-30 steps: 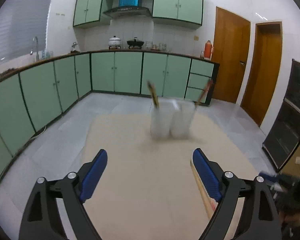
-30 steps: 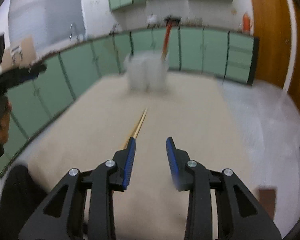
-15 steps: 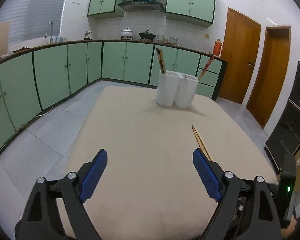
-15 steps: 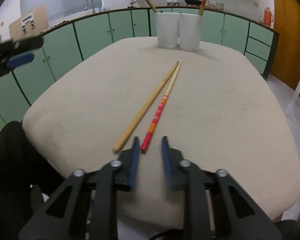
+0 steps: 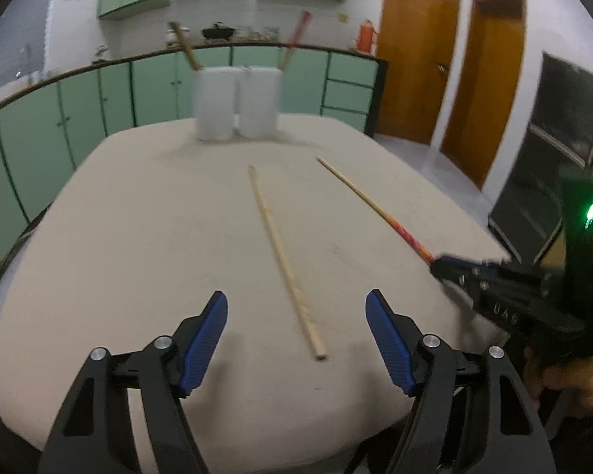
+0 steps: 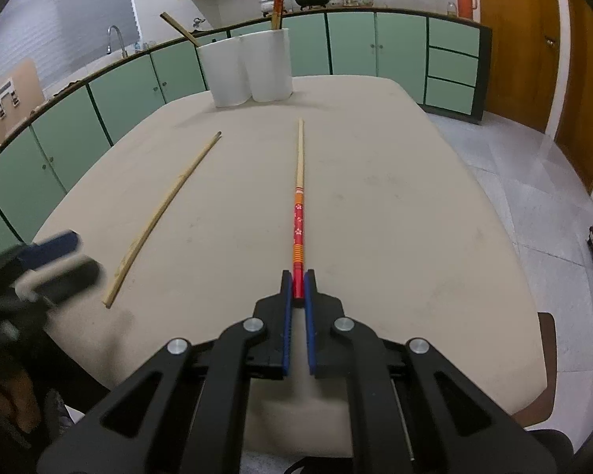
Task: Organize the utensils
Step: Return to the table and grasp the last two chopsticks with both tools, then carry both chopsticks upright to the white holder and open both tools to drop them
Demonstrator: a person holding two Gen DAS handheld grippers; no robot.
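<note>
My right gripper (image 6: pixel 297 285) is clamped on the red end of the red chopstick (image 6: pixel 299 213), near the table's (image 6: pixel 395 217) near edge. Its long axis runs straight away from me, pale tip aimed at the two white cups (image 6: pixel 249 67) by the far edge. My left gripper (image 5: pixel 296 316) is closing, its pads on either side of the near end of the plain chopstick (image 5: pixel 280 252) without touching it. That stick lies flat just left of the red one, tip also toward the cups and angled slightly away from it. One chopstick already stands in each cup. Half a second ago the two sticks lay with tips touching and my right jaws hung open short of the red end; now the tips are apart.
</note>
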